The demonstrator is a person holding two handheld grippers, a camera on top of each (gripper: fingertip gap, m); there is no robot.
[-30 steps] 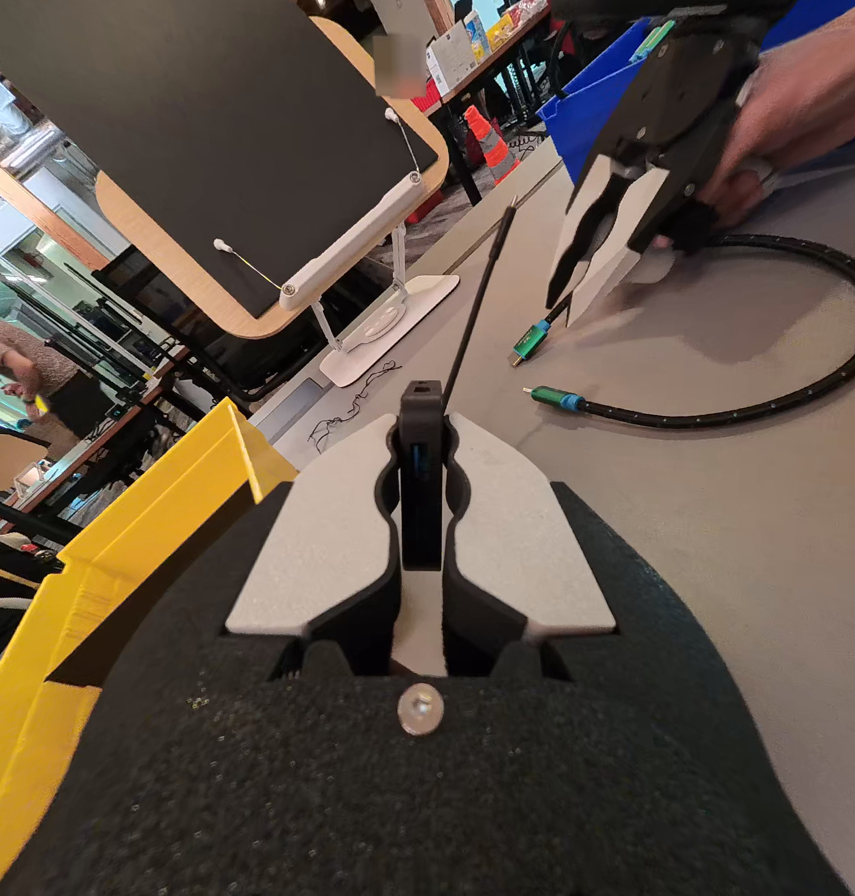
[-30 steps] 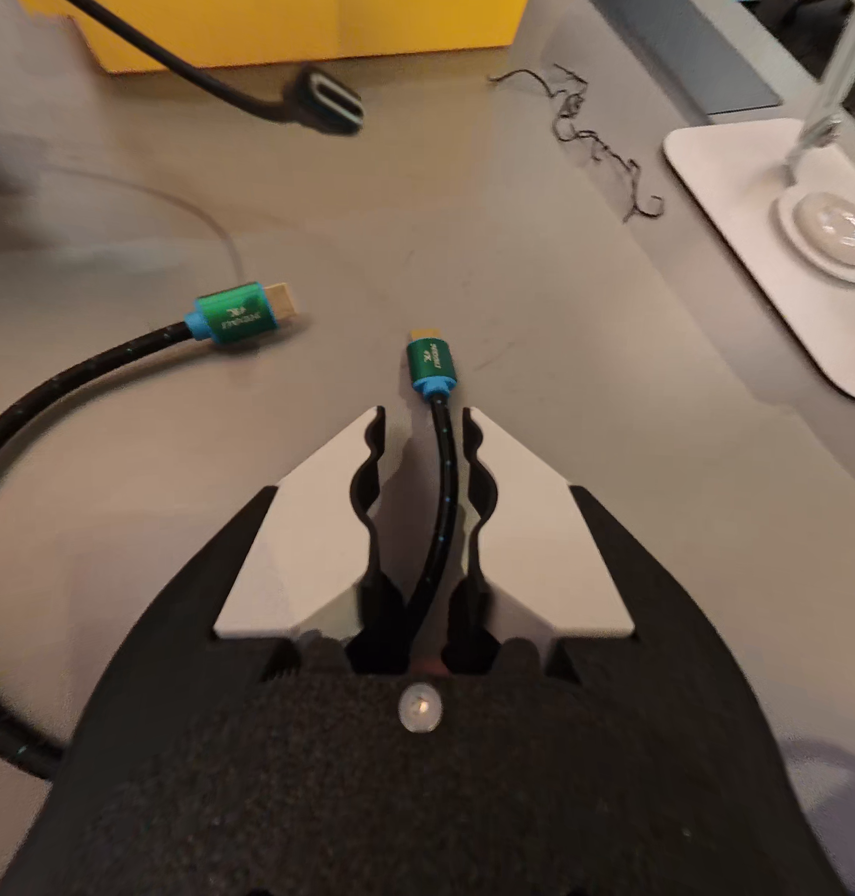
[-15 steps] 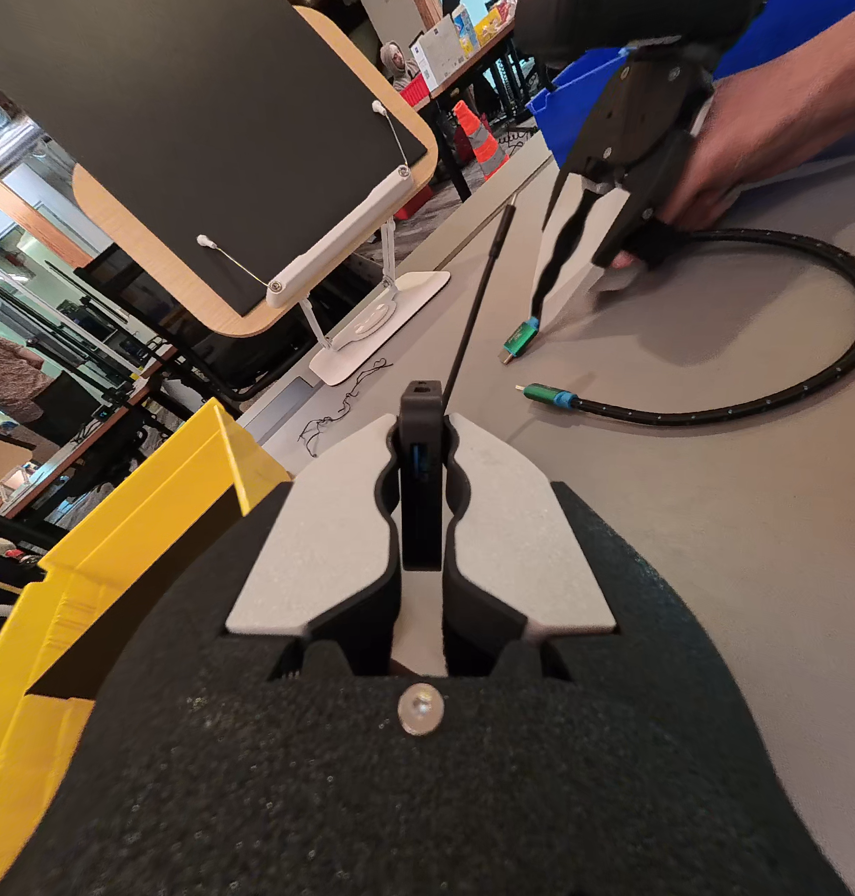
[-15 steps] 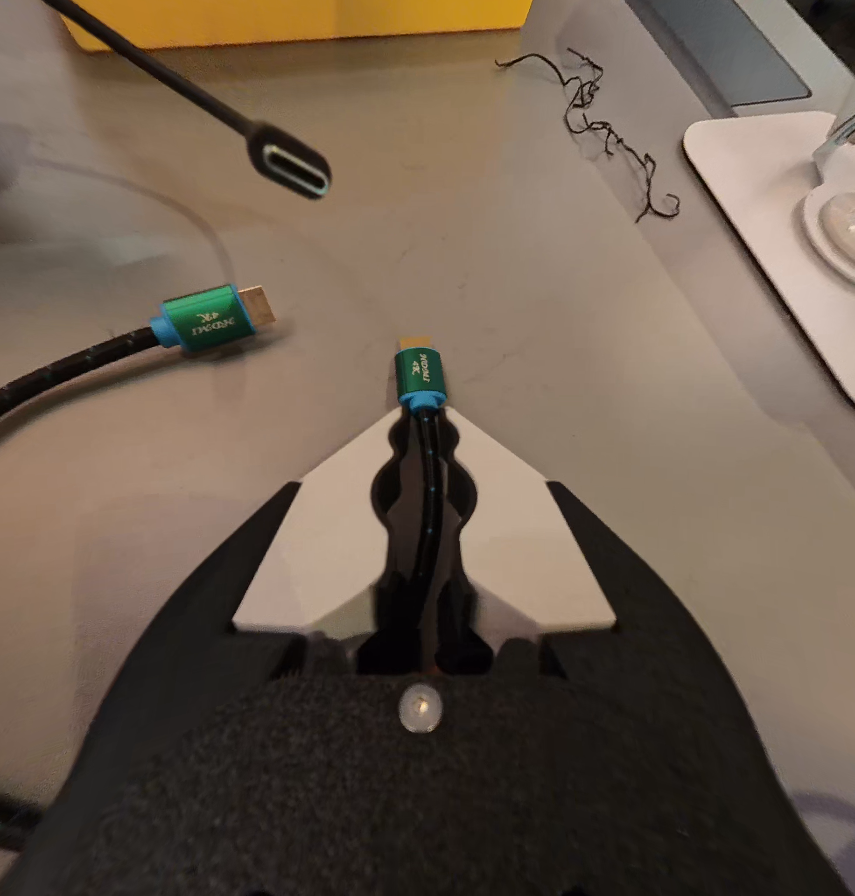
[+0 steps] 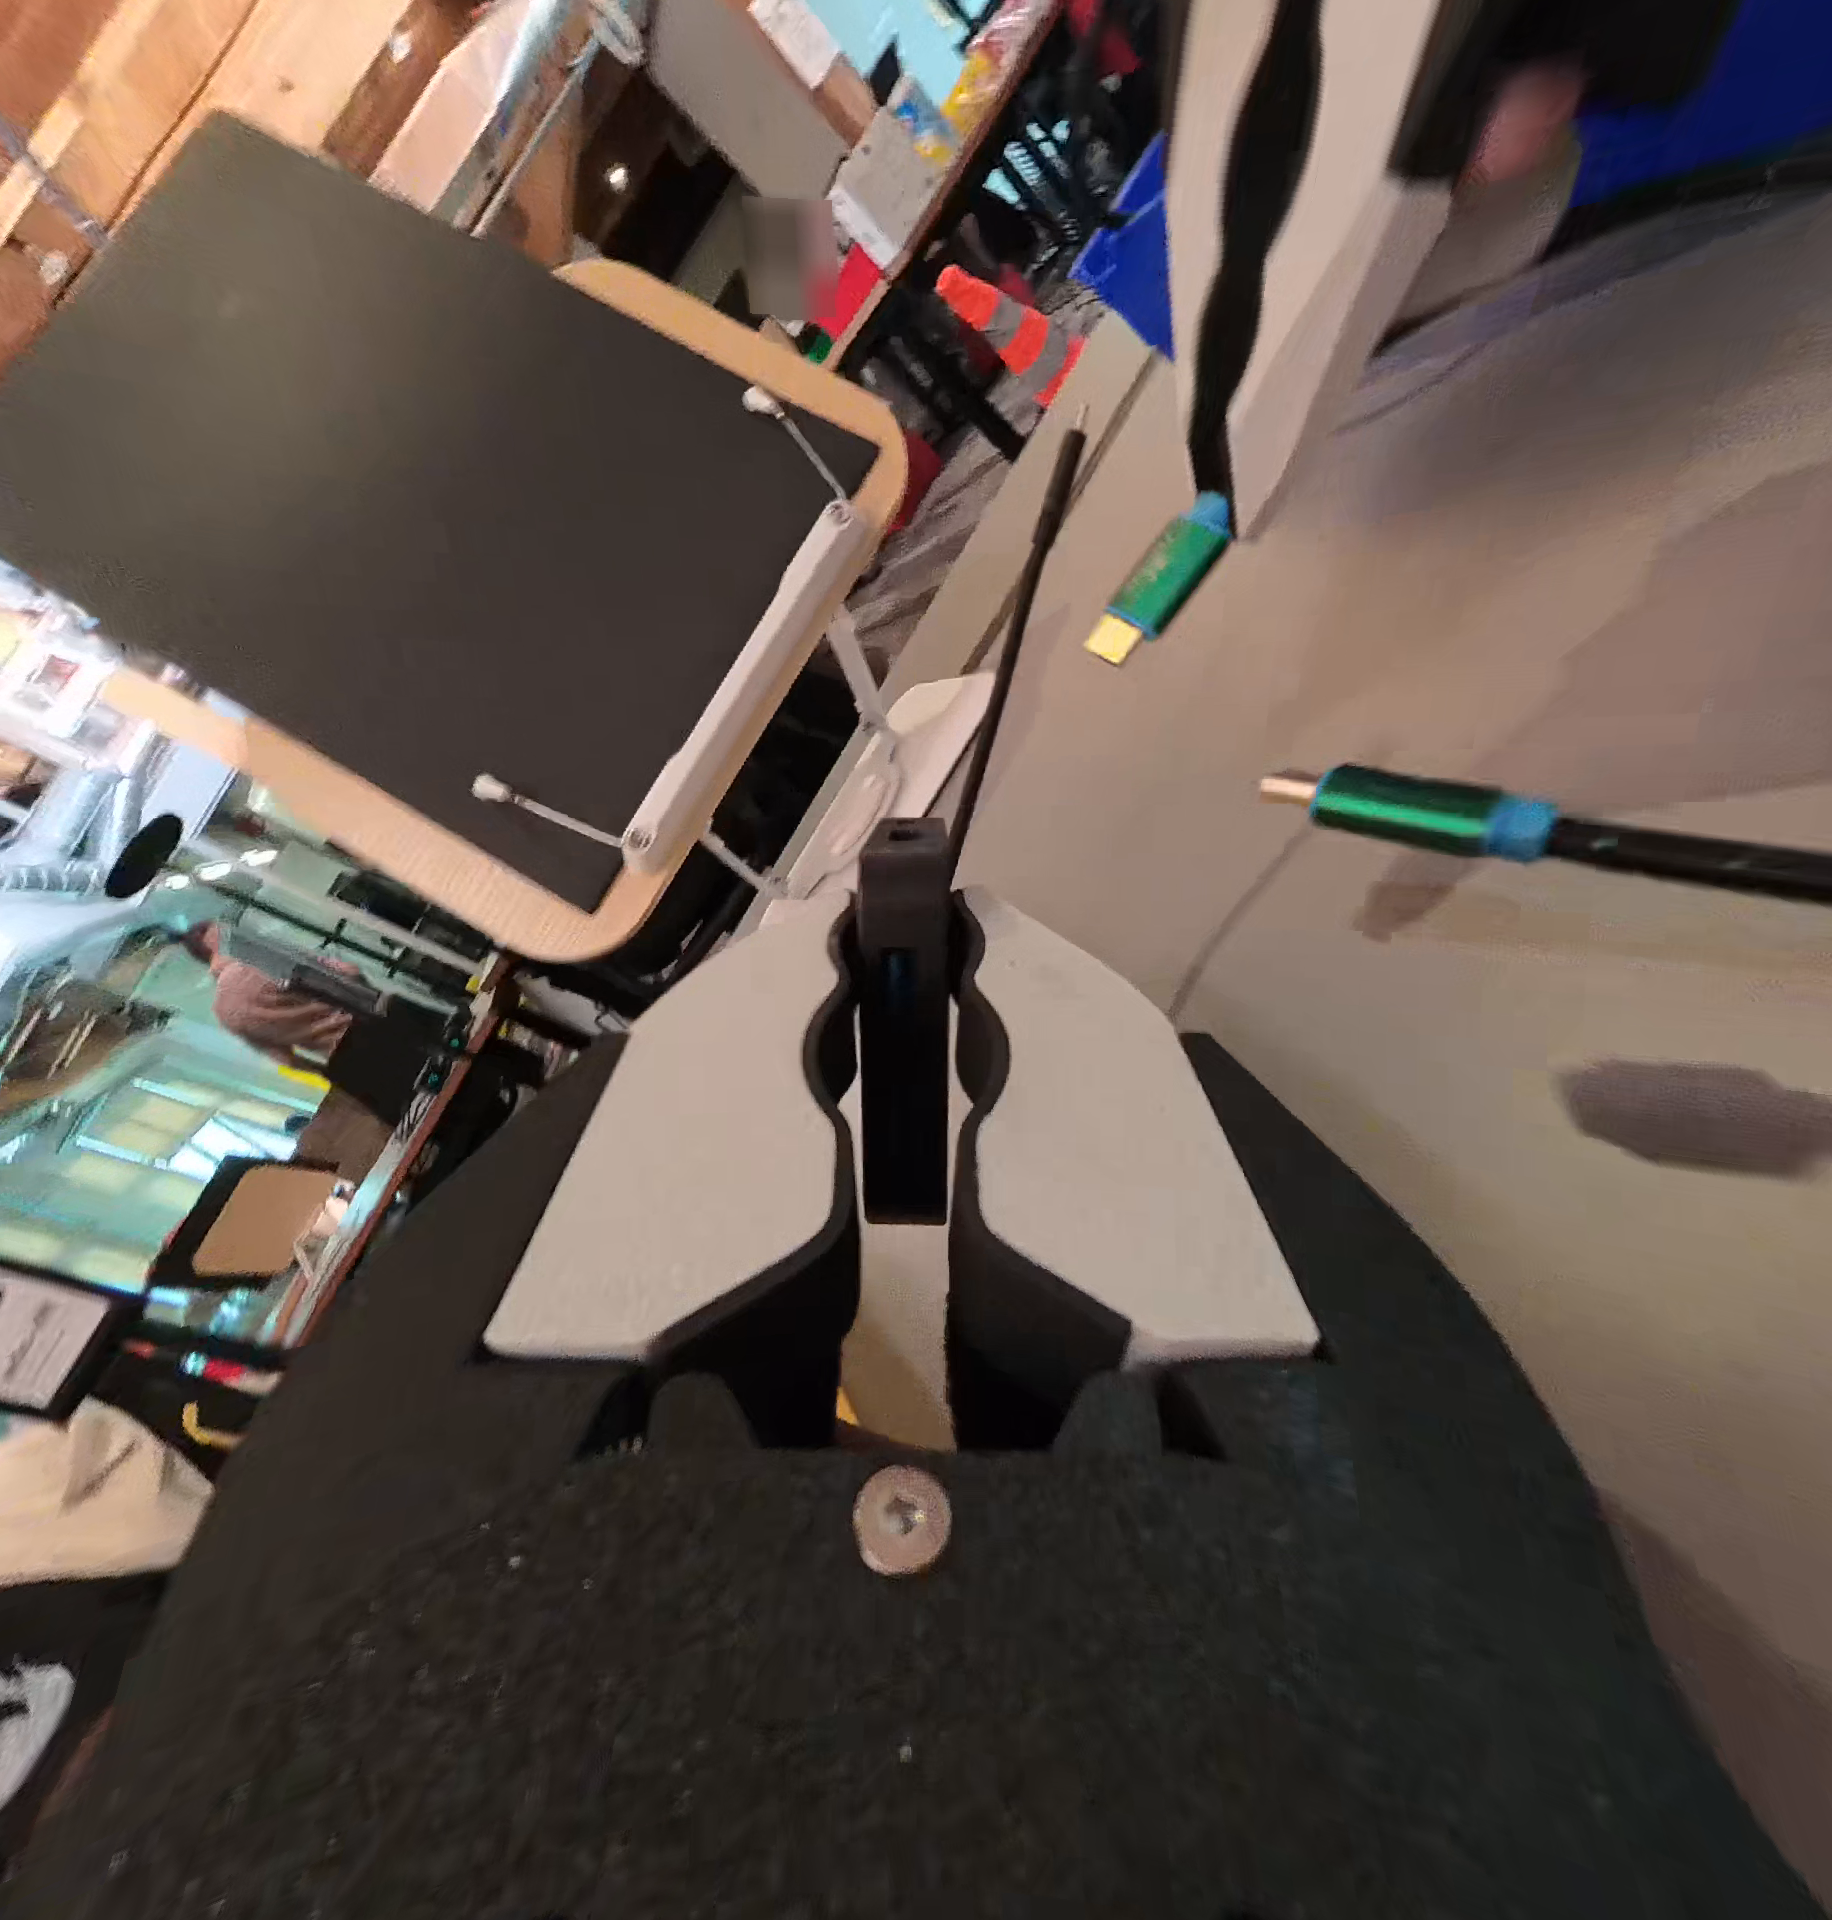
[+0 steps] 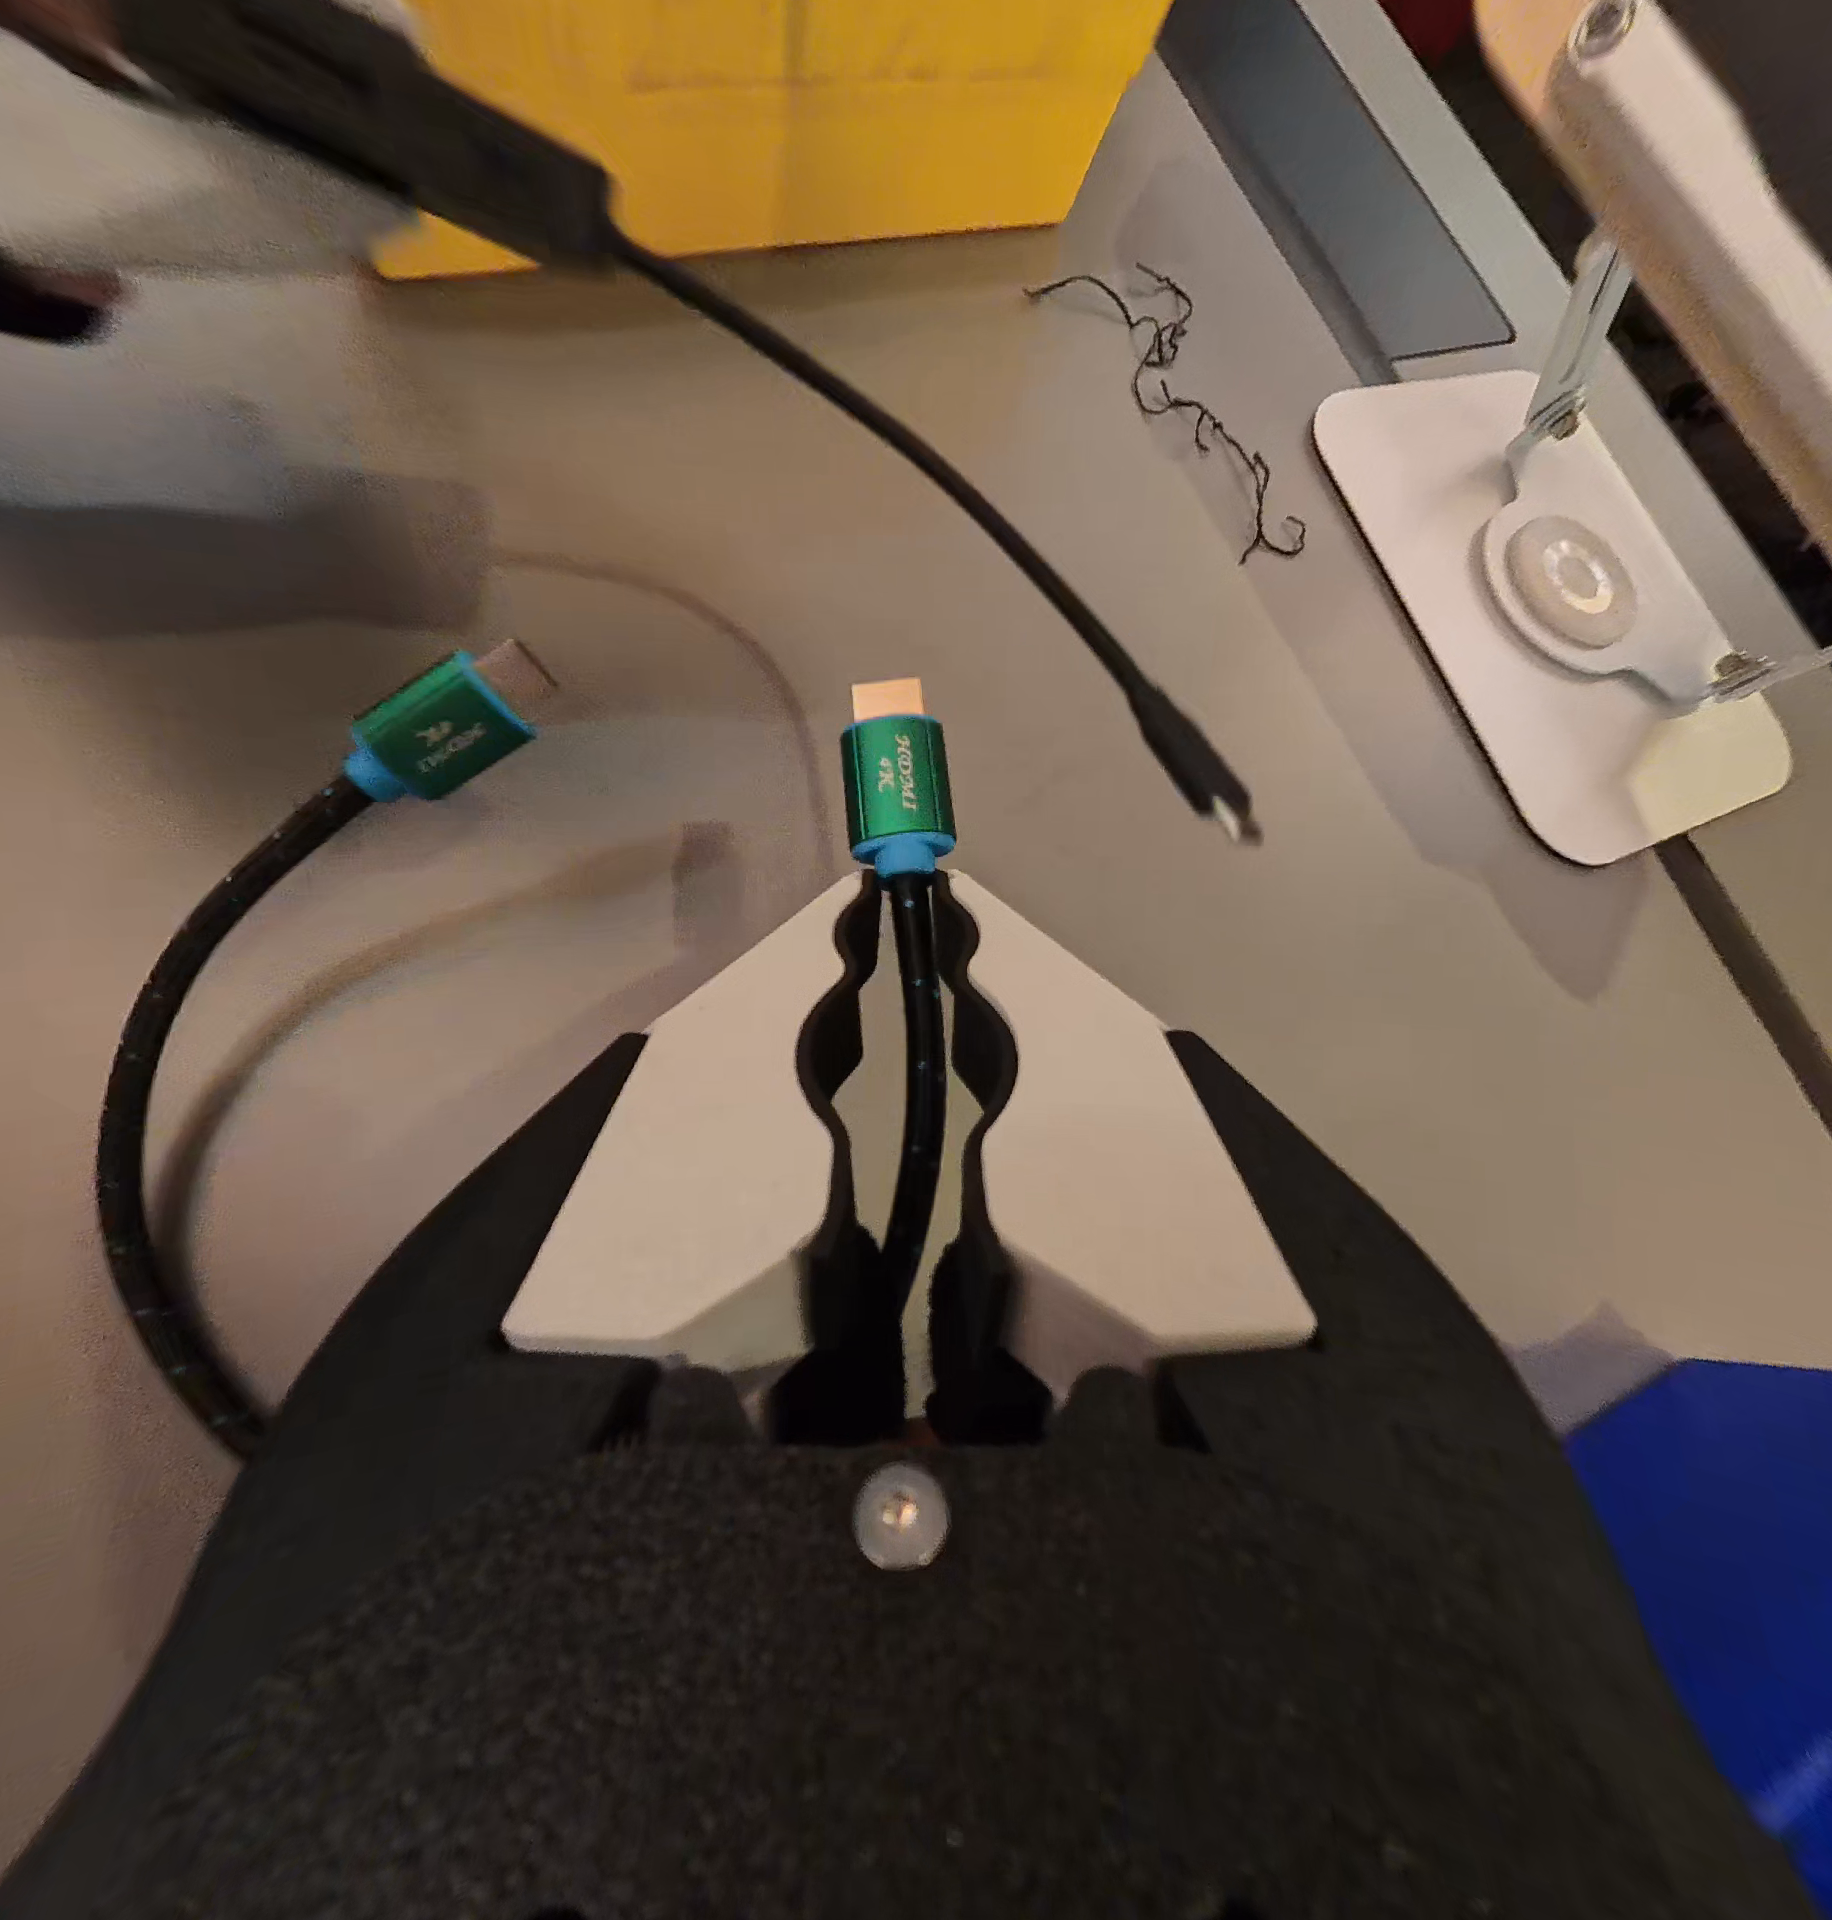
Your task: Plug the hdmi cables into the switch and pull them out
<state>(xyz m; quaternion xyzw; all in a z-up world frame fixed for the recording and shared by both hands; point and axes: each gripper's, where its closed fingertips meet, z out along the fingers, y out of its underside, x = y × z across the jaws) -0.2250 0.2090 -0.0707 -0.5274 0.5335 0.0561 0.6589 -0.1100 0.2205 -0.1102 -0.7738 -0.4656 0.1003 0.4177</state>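
The right gripper (image 6: pixel 907 883) has its fingers closed on a braided HDMI cable (image 6: pixel 914 1049), the green plug (image 6: pixel 894 774) jutting just past the tips above the grey worktop (image 6: pixel 1255 1039). The left gripper (image 5: pixel 904 914) clamps the black switch (image 5: pixel 899 1039), its thin lead (image 5: pixel 1005 675) running ahead. A second green plug (image 6: pixel 442 727) lies left of the right fingers.

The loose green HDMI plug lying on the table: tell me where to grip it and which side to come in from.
Grip the loose green HDMI plug across its flat metal shell, just ahead of the blue collar, coming down from above with fingers on its two long sides. It lies flat on the table, gold tip clear, and its braided cable curves away behind, so the top looks unobstructed.
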